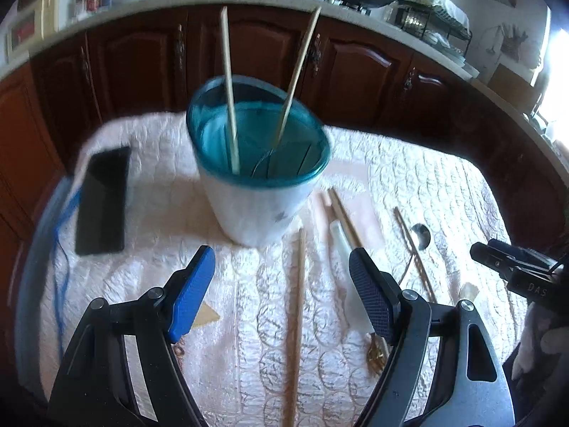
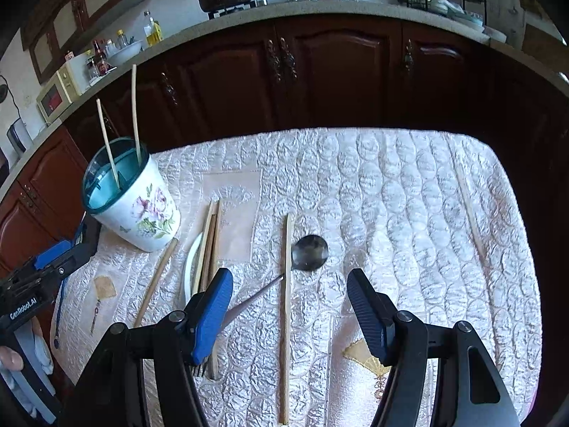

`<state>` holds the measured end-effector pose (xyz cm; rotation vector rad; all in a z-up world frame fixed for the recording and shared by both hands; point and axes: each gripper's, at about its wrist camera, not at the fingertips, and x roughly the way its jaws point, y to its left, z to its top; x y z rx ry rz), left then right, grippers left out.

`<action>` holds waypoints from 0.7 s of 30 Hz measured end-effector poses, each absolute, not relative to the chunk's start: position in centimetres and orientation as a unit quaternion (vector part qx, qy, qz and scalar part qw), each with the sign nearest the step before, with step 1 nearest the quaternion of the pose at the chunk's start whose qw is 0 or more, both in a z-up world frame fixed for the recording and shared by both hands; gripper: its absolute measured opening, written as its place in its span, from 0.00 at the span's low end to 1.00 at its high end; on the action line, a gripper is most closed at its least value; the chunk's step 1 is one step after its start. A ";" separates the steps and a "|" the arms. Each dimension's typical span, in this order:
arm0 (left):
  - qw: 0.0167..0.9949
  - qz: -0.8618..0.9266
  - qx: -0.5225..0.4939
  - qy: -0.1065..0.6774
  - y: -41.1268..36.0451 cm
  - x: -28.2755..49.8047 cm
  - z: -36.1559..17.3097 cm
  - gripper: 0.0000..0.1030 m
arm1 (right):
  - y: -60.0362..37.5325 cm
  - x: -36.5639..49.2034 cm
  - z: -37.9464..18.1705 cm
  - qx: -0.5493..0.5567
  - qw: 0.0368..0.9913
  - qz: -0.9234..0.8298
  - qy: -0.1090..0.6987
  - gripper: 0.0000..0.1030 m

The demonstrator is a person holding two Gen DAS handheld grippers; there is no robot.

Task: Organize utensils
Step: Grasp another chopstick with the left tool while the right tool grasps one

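A white floral cup with a teal rim stands on the quilted table and holds two chopsticks upright. My left gripper is open and empty just in front of the cup. A loose chopstick lies between its fingers. My right gripper is open and empty above a chopstick and a metal spoon that cross. A pair of chopsticks, a white-handled fork and another chopstick lie left of it.
A black phone lies left of the cup beside a blue cable. One more chopstick lies near the table's right edge. Dark wooden cabinets and a counter with pans stand behind the table.
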<state>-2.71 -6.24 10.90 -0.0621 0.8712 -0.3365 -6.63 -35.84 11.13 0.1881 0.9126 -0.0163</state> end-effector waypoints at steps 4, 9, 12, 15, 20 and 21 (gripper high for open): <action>0.873 -0.182 -0.030 0.452 -6.5 -2.1 8.7 0.75 | -36.9 -6.1 8.7 0.114 0.878 -0.003 0.466 0.63; 0.857 -0.198 0.005 0.476 -8.8 -1.6 6.3 0.54 | -36.9 -4.7 6.2 0.114 0.861 0.024 0.495 0.41; 0.846 -0.202 0.028 0.493 -10.2 -1.1 4.8 0.41 | -36.7 -3.7 4.3 0.126 0.847 0.040 0.514 0.28; 0.838 -0.195 0.034 0.509 -10.8 -0.8 3.7 0.16 | -36.8 -3.1 2.9 0.137 0.839 0.041 0.526 0.13; 0.832 -0.196 0.012 0.519 -10.3 -0.9 3.2 0.05 | -37.8 -4.1 2.7 0.172 0.827 0.060 0.532 0.05; 0.831 -0.198 0.007 0.520 -9.9 -1.2 3.3 0.05 | -38.1 -4.7 2.8 0.173 0.824 0.064 0.535 0.05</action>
